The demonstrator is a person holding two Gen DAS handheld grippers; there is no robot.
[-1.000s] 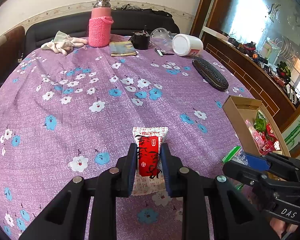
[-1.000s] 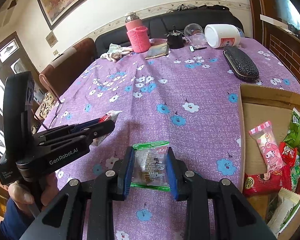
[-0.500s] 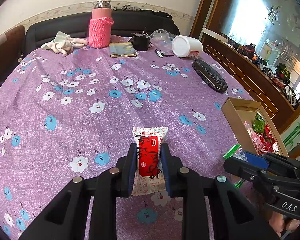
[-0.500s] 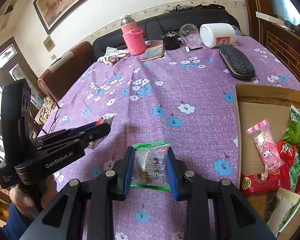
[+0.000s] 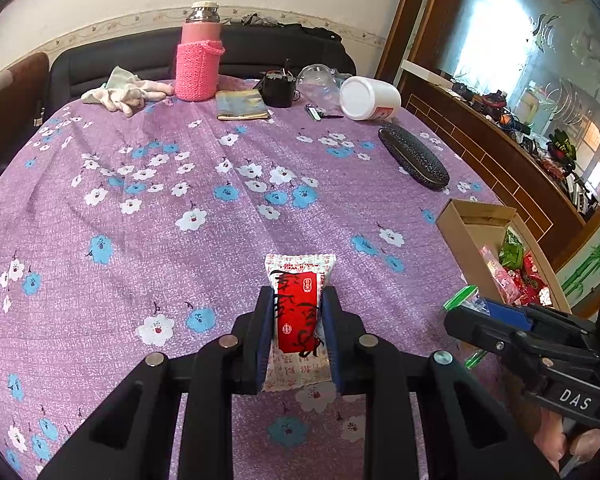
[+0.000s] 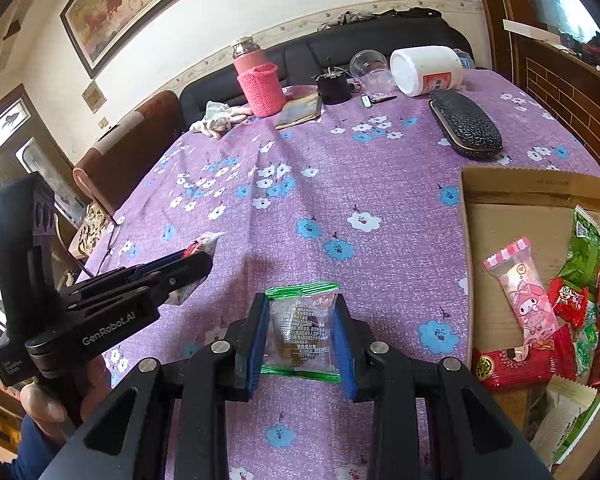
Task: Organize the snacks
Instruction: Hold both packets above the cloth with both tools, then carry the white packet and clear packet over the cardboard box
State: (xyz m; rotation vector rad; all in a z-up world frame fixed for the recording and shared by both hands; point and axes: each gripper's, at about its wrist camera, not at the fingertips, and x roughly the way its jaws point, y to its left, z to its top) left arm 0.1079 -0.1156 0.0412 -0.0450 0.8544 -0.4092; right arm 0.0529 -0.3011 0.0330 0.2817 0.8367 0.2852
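A red-and-white snack packet (image 5: 298, 312) sits pinched between the blue pads of my left gripper (image 5: 296, 300), which is shut on it above the purple flowered tablecloth (image 5: 180, 200). My right gripper (image 6: 301, 312) is shut on a clear packet with green edges (image 6: 300, 330). Each gripper shows in the other's view: the left gripper (image 6: 204, 258) at left with its packet, the right gripper (image 5: 466, 312) at right. An open cardboard box (image 6: 496, 220) at the right holds several wrapped snacks, among them a pink packet (image 6: 520, 292).
At the table's far side stand a pink flask in a knitted sleeve (image 5: 199, 64), a cloth (image 5: 120, 94), a small book (image 5: 241, 106), a black cup (image 5: 278, 88), a clear cup (image 5: 318, 80) and a tipped white jar (image 5: 370, 98). A dark glasses case (image 5: 414, 158) lies right. A hand (image 6: 48, 408) grips the left tool.
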